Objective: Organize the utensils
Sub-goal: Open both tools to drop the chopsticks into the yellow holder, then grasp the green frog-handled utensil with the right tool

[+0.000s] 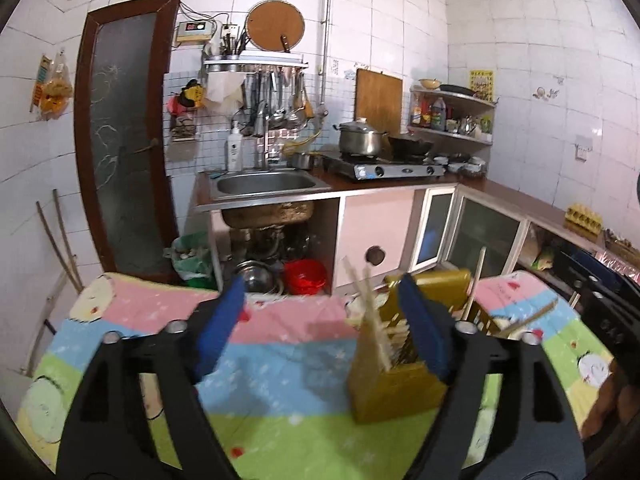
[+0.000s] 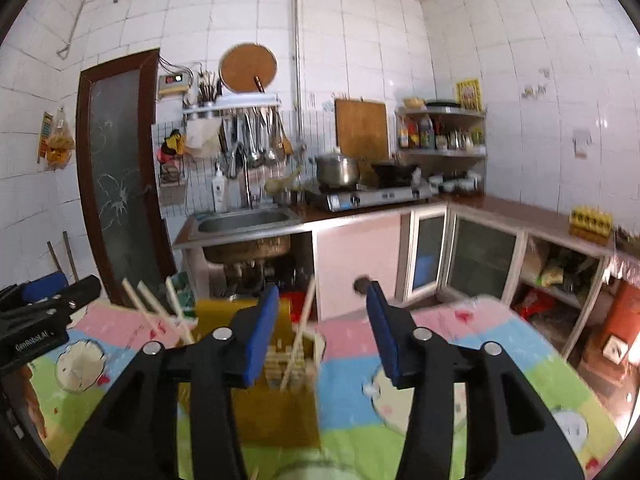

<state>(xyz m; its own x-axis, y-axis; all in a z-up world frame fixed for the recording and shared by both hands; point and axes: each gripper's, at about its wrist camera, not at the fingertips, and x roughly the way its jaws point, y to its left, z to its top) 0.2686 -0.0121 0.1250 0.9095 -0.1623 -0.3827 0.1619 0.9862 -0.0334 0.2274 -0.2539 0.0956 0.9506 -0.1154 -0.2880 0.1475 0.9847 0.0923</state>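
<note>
A yellow-brown utensil holder point(image 1: 394, 384) stands on the table with the pastel cartoon cloth point(image 1: 280, 380). Several pale chopsticks point(image 1: 374, 320) stick out of it at angles. My left gripper point(image 1: 324, 320) is open and empty; its right finger is in front of the holder. In the right wrist view the holder point(image 2: 276, 404) with chopsticks point(image 2: 298, 340) sits behind my right gripper's left finger. My right gripper point(image 2: 324, 328) is open and empty above the cloth point(image 2: 460, 360). The left gripper point(image 2: 44, 300) shows at the left edge there, the right gripper point(image 1: 608, 304) at the right edge of the left view.
Beyond the table stand a kitchen counter with a steel sink point(image 1: 264, 184), a gas stove point(image 1: 384, 168) with a pot, and hanging ladles point(image 1: 276, 100). A glass door point(image 1: 124, 140) is at left. A corner counter and cabinets point(image 2: 480, 256) run along the right.
</note>
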